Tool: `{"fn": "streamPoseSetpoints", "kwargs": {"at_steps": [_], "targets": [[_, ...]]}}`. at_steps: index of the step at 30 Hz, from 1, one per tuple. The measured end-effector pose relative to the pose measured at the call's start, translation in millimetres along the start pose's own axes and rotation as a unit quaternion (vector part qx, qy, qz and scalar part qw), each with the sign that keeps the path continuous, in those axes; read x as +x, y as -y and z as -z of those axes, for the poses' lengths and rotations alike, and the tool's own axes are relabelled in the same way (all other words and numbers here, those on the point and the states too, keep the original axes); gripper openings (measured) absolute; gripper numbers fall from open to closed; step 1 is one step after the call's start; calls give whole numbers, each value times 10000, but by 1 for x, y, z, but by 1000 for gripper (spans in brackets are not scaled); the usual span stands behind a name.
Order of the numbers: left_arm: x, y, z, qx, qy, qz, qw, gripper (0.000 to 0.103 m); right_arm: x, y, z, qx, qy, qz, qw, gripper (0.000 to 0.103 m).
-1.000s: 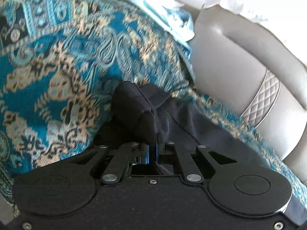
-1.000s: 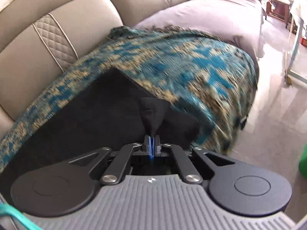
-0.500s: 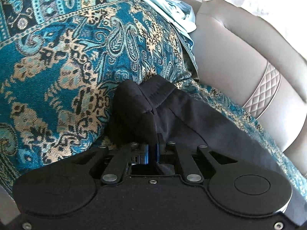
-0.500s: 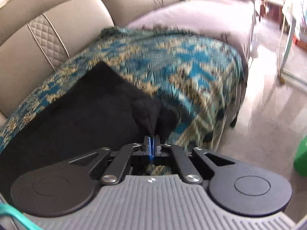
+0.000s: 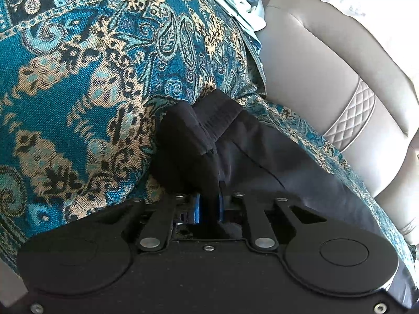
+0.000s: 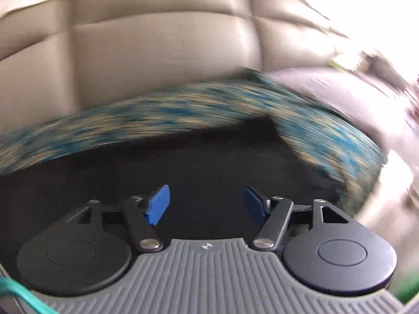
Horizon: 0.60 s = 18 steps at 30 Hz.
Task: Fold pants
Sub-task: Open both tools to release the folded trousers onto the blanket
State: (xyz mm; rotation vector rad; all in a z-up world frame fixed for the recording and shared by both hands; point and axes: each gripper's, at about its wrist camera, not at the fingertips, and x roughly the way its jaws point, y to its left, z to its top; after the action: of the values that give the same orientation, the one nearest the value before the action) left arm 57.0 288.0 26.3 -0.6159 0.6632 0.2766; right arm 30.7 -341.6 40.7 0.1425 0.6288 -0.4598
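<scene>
Here, L gripper (image 5: 208,206) has its blue pads nearly together w/ a bunched fold of the black pants (image 5: 275,167) clamped between them. The bunch rises straight off the pads; a ribbed band of the pants sits just above it. The rest of the pants runs right and down over the teal paisley throw (image 5: 78,91), which covers the sofa seat. Beige sofa back (image 5: 314,78) w/ a quilted strip is at right; pale blue cloth (image 5: 243,2) lies at the top, touching the throw's edge.

R wrist view is heavily motion-blurred. R gripper (image 6: 207,204) has jaws spread wide, blue pads (image 6: 158,204) well apart, nothing between them. Pants lie flat on the throw beyond and below the pads, one corner pointing right. Sofa back fills the top.
</scene>
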Motion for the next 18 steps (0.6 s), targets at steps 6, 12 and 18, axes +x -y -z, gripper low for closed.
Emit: {"fn": "streamPoseSetpoints", "kwargs": {"at_steps": [6,12,18], "targets": [[-2,4,0,159,10,-34,9999,14,-44,-160,46,-2092,700,-1688,9606,87],[2,2,-1,273,-142,-69,9995,14,-74,-256,88,-2889,695,-2932,9087,87],[4,1,0,273,-189,-25,9994,14,-82,-281,124,-2868,332,-3430,8938,81]]}}
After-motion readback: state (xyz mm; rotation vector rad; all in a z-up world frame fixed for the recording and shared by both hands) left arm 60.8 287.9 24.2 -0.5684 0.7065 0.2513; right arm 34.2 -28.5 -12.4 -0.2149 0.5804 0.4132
